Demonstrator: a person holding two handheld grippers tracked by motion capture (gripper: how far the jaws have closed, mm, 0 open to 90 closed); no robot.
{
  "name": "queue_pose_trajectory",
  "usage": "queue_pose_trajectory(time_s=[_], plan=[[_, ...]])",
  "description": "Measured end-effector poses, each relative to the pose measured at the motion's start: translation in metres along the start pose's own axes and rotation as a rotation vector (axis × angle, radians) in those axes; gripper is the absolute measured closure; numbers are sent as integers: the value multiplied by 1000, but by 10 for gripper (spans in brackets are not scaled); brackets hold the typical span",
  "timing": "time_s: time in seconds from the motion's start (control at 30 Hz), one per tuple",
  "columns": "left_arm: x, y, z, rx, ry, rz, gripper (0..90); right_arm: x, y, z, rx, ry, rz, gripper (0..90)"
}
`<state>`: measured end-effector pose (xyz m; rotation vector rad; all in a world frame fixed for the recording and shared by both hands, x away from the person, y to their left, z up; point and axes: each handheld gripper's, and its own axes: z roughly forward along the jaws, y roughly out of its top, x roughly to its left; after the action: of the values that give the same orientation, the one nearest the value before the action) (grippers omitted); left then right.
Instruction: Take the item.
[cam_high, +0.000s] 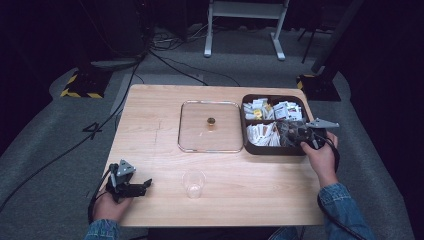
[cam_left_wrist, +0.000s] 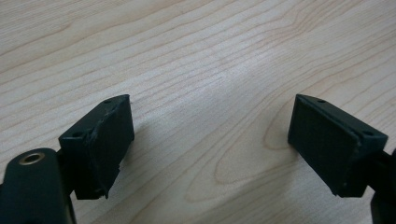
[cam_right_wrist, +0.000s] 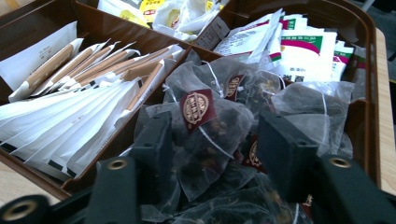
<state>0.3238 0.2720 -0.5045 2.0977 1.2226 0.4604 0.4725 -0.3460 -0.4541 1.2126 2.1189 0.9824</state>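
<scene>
Tea bag (cam_right_wrist: 205, 135): clear mesh pouch of dark leaves with a maroon tag and white string, lying on top of a heap of like pouches in the near right compartment of the box (cam_right_wrist: 369, 70), between the jaws of the right gripper (cam_right_wrist: 212, 154). Right gripper: reaching down into that compartment with its jaws about half closed, one on each side of the pouch; whether the pads already press on the mesh cannot be told. Box: brown, divided in four, at the table's (cam_high: 150, 115) right edge toward the far corner; long white sachets (cam_right_wrist: 70, 112) with tan stripes fill the near left compartment, white packets (cam_right_wrist: 299, 46) with green and magenta print the far right one, mixed white and yellow packets the far left one. Lid (cam_high: 210, 126): clear, square with rounded corners, small dark knob at its middle, flat on the table just left of the box. Cup (cam_high: 193, 183): clear plastic, upright, near the table's near edge at its middle. Left gripper (cam_high: 143, 185): resting low at the near left corner, jaws spread wide over bare wood, nothing between them.
</scene>
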Motion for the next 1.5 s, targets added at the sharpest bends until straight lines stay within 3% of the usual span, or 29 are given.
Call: queue_pose_trajectory(time_s=[0.3,0.53,0.73,0.9,1.3,1.5], plan=[[0,0,0,0,0,0,148,-1,-2,6,23,8,4,571],[0,0,0,0,0,0,148,-2,-2,5,34,16,-8,735],[0,0,0,0,0,0,148,-2,-2,5,48,19,-4,752],[0,0,0,0,0,0,148,-3,-3,4,16,33,33,754],[0,0,0,0,0,0,148,-4,8,-14,-62,55,49,755],[0,0,0,0,-3,-2,149,-4,18,-28,-113,94,68,755]])
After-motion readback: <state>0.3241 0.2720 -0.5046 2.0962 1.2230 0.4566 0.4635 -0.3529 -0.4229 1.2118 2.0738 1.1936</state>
